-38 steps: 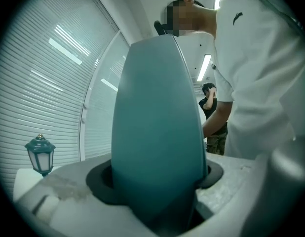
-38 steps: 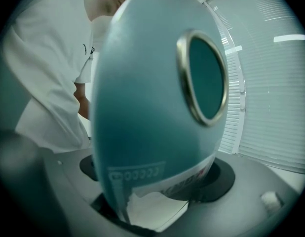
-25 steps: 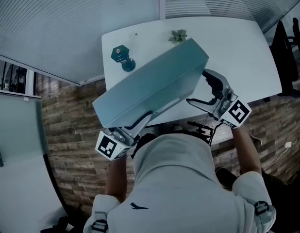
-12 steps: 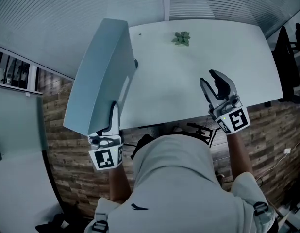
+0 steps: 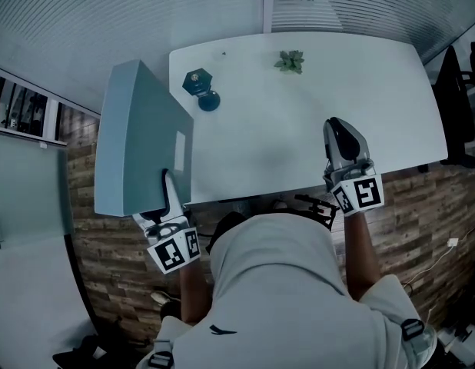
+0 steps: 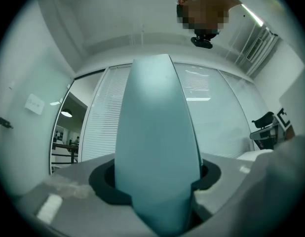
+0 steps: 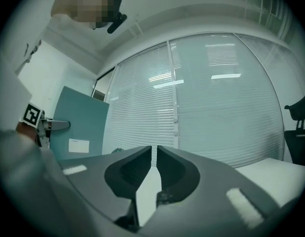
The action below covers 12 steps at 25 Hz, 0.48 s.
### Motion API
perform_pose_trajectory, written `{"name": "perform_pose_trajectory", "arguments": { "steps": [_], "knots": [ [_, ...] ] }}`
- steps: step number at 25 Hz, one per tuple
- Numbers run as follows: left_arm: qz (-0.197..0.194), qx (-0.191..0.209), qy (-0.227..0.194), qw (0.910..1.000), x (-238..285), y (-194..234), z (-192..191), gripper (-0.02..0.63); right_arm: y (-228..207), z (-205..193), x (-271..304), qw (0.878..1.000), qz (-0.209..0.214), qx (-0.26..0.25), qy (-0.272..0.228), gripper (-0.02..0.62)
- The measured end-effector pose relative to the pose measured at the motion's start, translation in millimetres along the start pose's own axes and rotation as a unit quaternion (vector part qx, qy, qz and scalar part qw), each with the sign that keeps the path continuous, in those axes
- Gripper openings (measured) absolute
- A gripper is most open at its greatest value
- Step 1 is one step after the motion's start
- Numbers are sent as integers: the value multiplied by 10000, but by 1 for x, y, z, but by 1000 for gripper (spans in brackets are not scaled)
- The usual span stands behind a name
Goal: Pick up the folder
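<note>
A thick blue-grey folder (image 5: 137,141) with a white label is held up off the white table (image 5: 299,114), past its left edge. My left gripper (image 5: 168,194) is shut on its near edge. In the left gripper view the folder (image 6: 157,142) stands upright and fills the space between the jaws of the left gripper (image 6: 157,186). My right gripper (image 5: 343,133) hovers over the table's near right part, shut and holding nothing. In the right gripper view its jaws (image 7: 154,164) almost touch, and the folder (image 7: 76,125) shows at the far left.
A teal knob-shaped object (image 5: 199,87) and a small green plant (image 5: 290,60) sit near the table's far edge. A black chair (image 5: 456,106) stands at the right. Glass walls with blinds run behind the table. Wooden floor lies below.
The folder swung from across the table to the left, off its edge, carried by my left gripper. My right gripper's jaws went from wide open to shut and turned to point straight ahead.
</note>
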<state>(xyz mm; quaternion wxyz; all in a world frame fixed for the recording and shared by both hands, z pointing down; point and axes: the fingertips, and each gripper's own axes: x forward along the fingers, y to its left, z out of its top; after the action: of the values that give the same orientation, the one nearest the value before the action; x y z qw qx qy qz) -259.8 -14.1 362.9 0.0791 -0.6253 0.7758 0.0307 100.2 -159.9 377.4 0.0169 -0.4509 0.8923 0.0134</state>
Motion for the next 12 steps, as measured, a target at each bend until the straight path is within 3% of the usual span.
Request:
{"name": "perform_pose_trajectory", "arguments": {
  "steps": [12],
  "knots": [
    [-72, -104, 84, 9999, 7, -3, -8, 305, -14, -10, -4, 9990, -373, 238, 83, -2]
  ]
}}
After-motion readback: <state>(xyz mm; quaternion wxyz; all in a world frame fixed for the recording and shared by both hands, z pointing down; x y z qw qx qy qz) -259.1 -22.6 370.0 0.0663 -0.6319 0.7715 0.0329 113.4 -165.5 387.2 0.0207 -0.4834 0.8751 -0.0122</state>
